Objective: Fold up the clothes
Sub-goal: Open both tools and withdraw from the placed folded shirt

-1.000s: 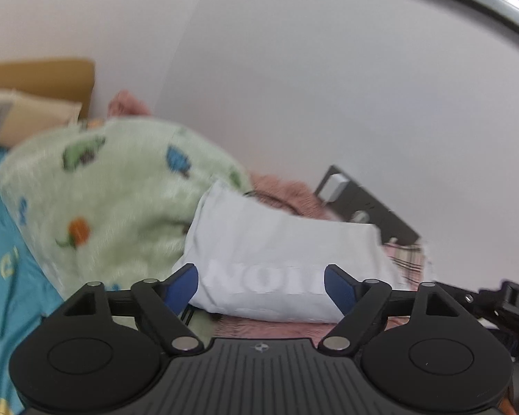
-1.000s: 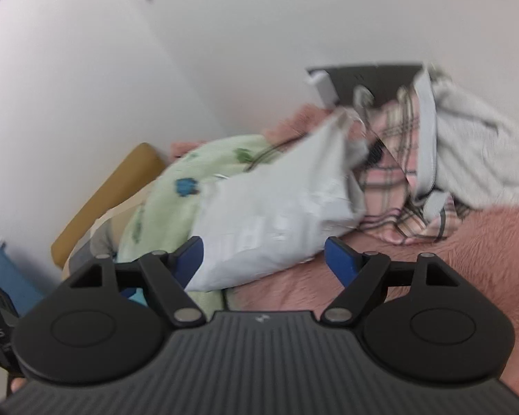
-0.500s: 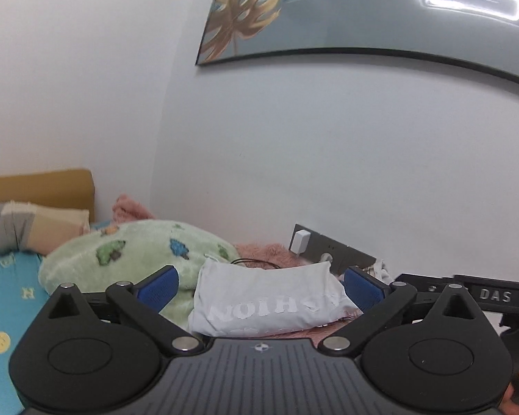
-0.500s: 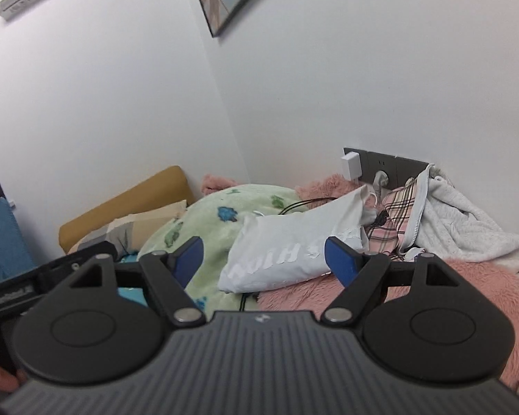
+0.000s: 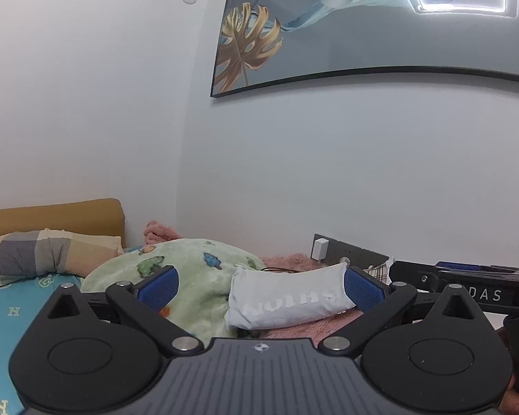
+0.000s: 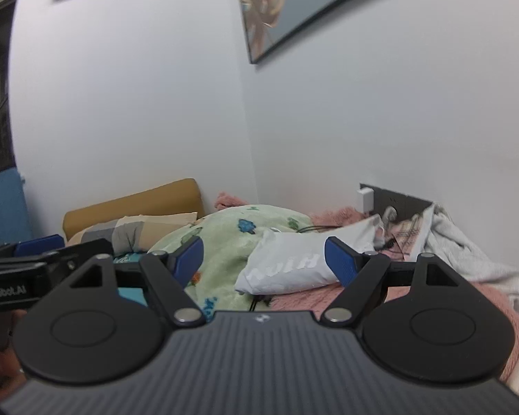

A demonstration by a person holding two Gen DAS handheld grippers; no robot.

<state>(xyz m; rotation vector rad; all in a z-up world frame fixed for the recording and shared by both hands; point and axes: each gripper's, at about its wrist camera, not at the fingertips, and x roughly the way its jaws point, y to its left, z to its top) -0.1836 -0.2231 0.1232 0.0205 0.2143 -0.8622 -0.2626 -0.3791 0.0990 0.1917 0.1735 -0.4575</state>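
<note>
The left gripper point(image 5: 261, 288) and right gripper point(image 6: 263, 257) are both wide apart and hold nothing, likely because the white cloth point(image 5: 287, 299) lies folded on the bed.

white folded garment point(image 5: 287, 294) | printed lettering | lying on pink blanket point(image 6: 304, 297)

My left gripper point(image 5: 261, 288) is level and pointing forward, its blue-padded fingers point(image 5: 157, 287) spread wide with nothing between them. My right gripper point(image 6: 263, 261) sits just beside it at the same height, jaws likewise wide apart and empty. Fingers of each hand wrap the handles.
</note>
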